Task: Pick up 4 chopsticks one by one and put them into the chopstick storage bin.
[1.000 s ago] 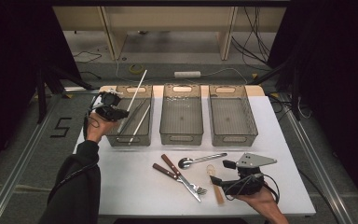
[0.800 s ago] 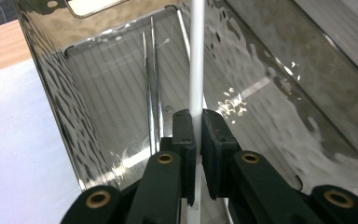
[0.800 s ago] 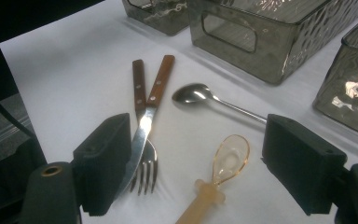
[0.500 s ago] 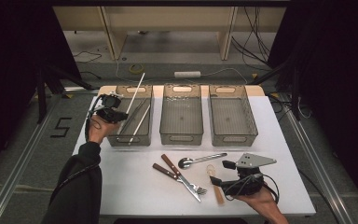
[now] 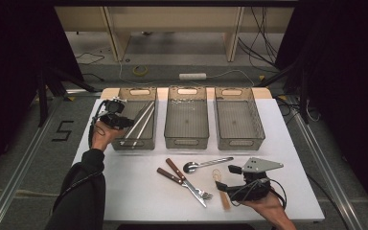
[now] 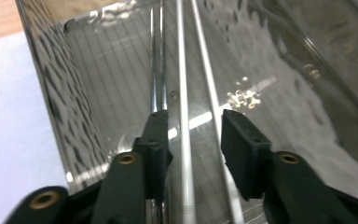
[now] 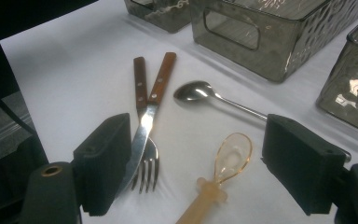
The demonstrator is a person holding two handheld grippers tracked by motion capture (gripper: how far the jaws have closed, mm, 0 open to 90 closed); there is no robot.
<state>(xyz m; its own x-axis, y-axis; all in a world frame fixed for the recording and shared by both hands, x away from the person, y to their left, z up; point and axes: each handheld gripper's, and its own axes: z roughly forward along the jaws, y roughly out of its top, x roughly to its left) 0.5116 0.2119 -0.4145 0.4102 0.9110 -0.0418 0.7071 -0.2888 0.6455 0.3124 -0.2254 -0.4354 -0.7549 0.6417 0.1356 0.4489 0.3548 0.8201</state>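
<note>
A pair of white chopsticks point(image 5: 141, 122) lies slanted inside the left smoky bin point(image 5: 124, 143). My left gripper point(image 5: 126, 123) hovers at that bin's left rim. Its jaws have just been opening and now stand apart. In the left gripper view the chopsticks point(image 6: 182, 70) run between the jaws of the gripper point(image 6: 193, 135) without the pads pressing them. My right gripper point(image 5: 226, 178) rests open at the table's front right. An amber plastic spoon point(image 7: 233, 154) lies between the jaws of that gripper point(image 7: 200, 163), untouched.
A wooden-handled knife point(image 5: 184, 179) and fork point(image 5: 172, 176) lie crossed at the front centre. Behind them lies a metal spoon point(image 5: 206, 164). The middle bin point(image 5: 187, 141) and the right bin point(image 5: 239, 141) stand empty in a row. The white table point(image 5: 124, 191) ends close to both hands.
The chopsticks stuck up out of the shut left gripper before. Now they lie down in the left bin and the jaws stand apart. The right gripper has kept still.
</note>
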